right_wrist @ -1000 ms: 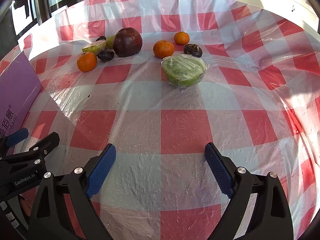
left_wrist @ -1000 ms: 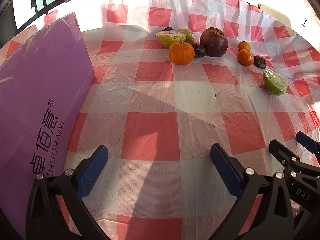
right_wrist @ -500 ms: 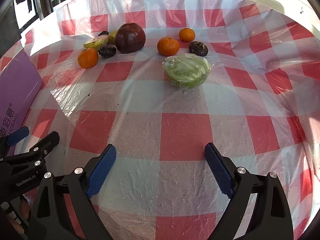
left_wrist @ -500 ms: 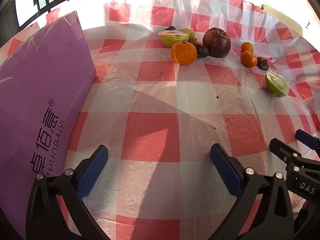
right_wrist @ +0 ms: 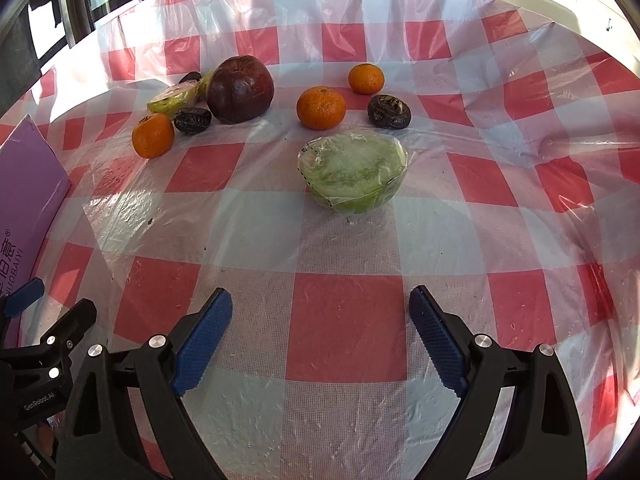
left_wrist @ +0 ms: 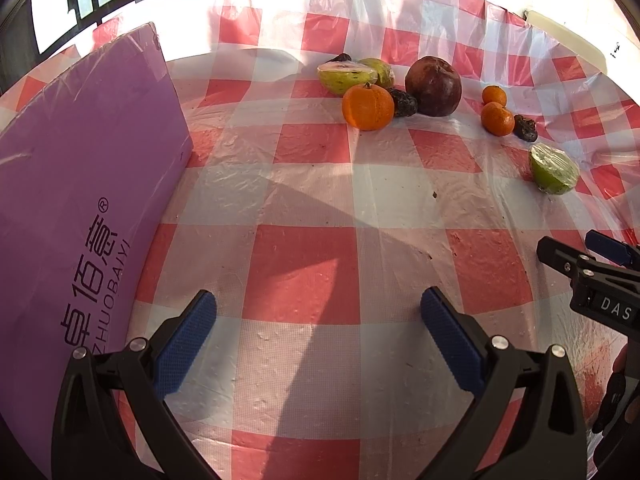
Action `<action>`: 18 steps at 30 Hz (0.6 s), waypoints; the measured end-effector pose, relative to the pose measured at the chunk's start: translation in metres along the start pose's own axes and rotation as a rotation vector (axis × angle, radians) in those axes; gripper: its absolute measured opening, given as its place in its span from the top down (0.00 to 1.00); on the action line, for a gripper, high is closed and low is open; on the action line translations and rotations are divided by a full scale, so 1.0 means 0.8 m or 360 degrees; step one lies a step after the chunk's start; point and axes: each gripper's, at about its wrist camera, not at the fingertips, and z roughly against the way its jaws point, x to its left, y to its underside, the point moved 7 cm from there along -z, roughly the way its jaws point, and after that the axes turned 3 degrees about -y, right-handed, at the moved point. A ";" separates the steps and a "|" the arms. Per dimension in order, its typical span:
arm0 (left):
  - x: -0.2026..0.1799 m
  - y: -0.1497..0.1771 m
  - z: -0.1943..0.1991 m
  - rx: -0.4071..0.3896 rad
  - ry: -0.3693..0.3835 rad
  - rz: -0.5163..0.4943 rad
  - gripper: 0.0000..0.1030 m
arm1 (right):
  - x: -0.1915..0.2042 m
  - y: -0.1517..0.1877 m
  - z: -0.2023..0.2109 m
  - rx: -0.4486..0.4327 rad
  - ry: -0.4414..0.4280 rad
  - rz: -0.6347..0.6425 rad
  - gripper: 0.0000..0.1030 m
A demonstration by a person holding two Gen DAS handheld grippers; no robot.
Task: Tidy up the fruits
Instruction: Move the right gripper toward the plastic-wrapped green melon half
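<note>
Both my grippers have advanced toward the fruit. My right gripper (right_wrist: 320,336) has fingers apart, empty, now aligned with the wrapped green half (right_wrist: 354,176), near ahead on the counter (right_wrist: 500,240). My left gripper (left_wrist: 318,334), fingers apart, faces the large orange (left_wrist: 368,107). No fruit is grasped yet; sorting has not begun.

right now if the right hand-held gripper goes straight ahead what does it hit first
Most likely the wrapped green fruit half, which lies almost dead ahead of the open right hand-held gripper. Only bare tablecloth lies between them, though depth is hard to judge.
</note>
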 end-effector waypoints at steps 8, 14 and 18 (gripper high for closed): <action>-0.005 -0.018 -0.015 0.0107 0.0029 -0.0042 0.01 | -0.006 -0.017 -0.011 -0.0010 -0.0008 0.0015 0.15; -0.011 -0.033 -0.026 0.0155 0.0026 -0.0037 0.01 | -0.006 -0.016 -0.011 -0.0009 -0.0013 0.0014 0.15; -0.011 -0.034 -0.028 0.0194 0.0024 -0.0045 0.01 | -0.007 -0.013 -0.010 -0.0020 -0.0015 0.0017 0.15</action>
